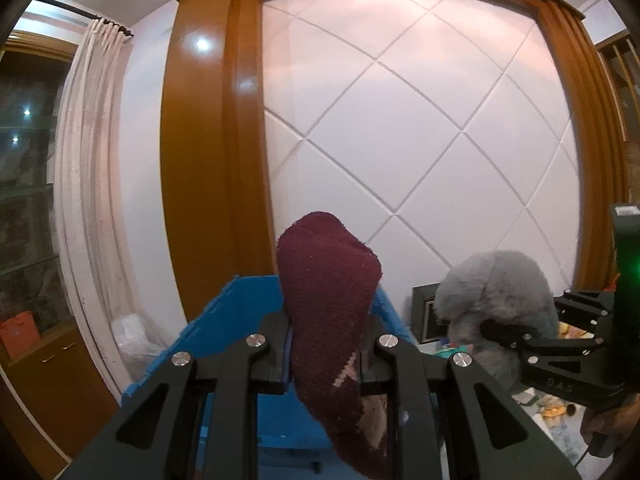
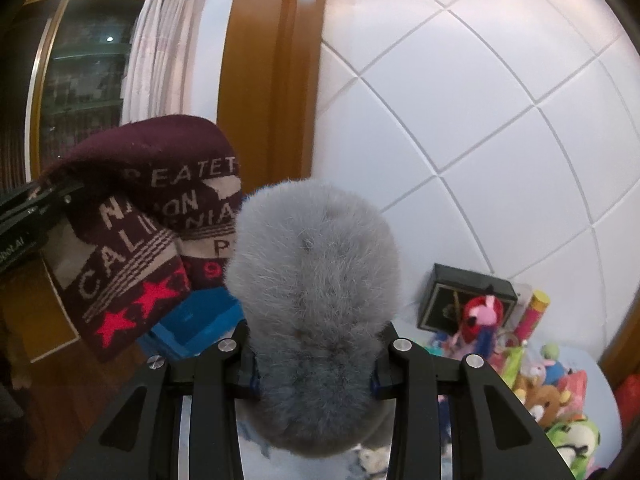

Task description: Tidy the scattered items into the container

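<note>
The left gripper (image 1: 326,356) pinches the maroon knit sock (image 1: 328,280) mid-length above the blue container (image 1: 224,320) at 6 o'clock; soft, light, floppy; the right gripper (image 2: 316,364) clamps the grey fur item (image 2: 316,272), equally squashy, likely secure mid-body.

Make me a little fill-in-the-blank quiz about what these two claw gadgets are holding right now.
1. The left gripper is clamped on a knitted ____ sock.
2. The right gripper is clamped on a fluffy ____ item.
3. The container behind the sock is ____ in colour.
4. The stars on the sock are ____.

Missing words: maroon; grey; blue; red
</note>
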Demonstrator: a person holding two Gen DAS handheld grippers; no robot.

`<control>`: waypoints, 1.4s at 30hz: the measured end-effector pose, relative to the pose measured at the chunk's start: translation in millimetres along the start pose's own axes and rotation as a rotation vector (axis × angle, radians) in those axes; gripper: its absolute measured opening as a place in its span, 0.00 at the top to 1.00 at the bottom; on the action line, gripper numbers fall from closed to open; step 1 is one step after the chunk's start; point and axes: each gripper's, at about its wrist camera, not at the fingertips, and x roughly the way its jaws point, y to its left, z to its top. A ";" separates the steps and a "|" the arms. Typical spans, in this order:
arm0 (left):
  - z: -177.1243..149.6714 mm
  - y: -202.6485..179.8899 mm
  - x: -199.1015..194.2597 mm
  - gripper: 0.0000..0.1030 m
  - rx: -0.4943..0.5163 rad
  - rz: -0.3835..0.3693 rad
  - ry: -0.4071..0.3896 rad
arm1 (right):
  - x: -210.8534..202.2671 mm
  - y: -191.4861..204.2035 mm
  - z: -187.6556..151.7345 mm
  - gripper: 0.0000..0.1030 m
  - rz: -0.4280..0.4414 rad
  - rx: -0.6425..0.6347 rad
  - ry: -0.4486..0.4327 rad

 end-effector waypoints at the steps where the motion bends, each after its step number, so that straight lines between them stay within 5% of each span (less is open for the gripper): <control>1: -1.6 6.1 4.9 0.80 0.002 0.006 0.007 | 4.8 5.4 4.0 0.65 0.003 0.001 0.001; 19: -27.6 63.1 59.6 0.80 0.004 0.115 0.089 | 84.0 63.0 20.3 0.65 0.043 -0.055 0.028; 42: -43.6 95.2 96.2 0.80 0.015 0.133 0.130 | 105.0 62.5 17.4 0.64 -0.001 -0.015 0.067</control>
